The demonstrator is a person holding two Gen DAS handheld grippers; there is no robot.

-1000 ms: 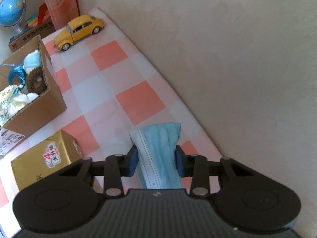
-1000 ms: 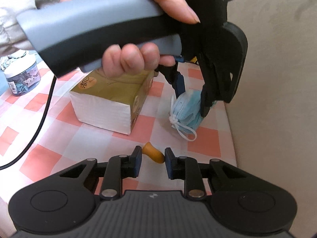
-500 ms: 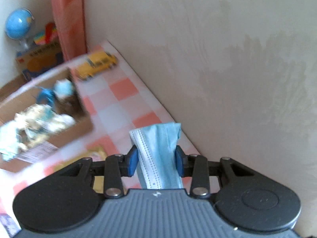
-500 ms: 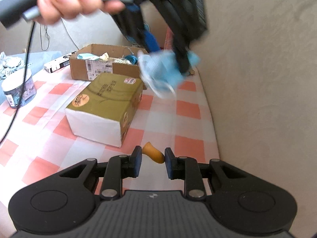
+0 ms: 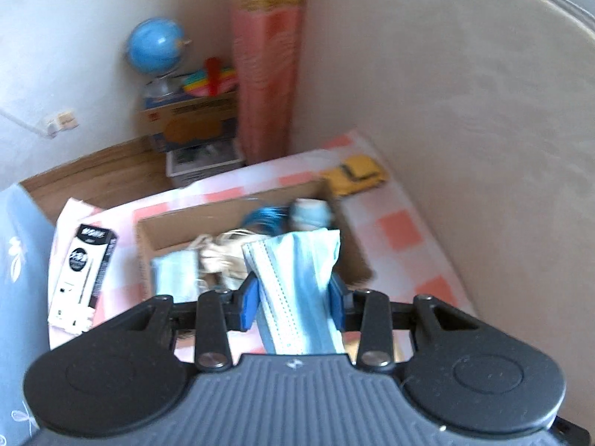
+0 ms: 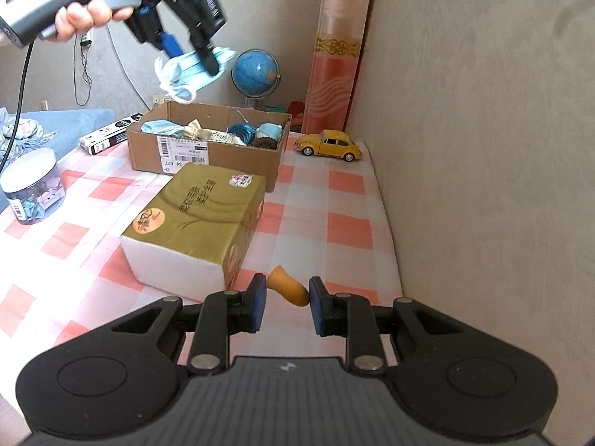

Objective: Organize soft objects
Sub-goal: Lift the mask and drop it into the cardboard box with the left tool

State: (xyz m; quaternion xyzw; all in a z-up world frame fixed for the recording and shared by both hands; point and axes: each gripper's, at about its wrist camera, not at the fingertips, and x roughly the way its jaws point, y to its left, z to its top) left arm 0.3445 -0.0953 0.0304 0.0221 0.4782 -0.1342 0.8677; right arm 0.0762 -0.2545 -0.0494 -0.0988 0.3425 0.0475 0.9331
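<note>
My left gripper is shut on a folded light-blue face mask, which sticks up between the blue pads. It hangs in the air over the open cardboard box, which holds another mask, cloth pieces and blue cord. The right wrist view shows the same left gripper, held by a hand, high above that box, the mask dangling from it. My right gripper is low over the checked tablecloth, shut on a small orange soft plug caught between its fingertips.
A gold-wrapped tissue pack lies in front of the box. A yellow toy car stands by the beige wall on the right. A lidded jar and a black-and-white carton are on the left. A globe is behind.
The left gripper has risen with the mask, from low over the cloth by the wall to above the cardboard box. The right gripper lifted slightly, with the orange plug still between its tips.
</note>
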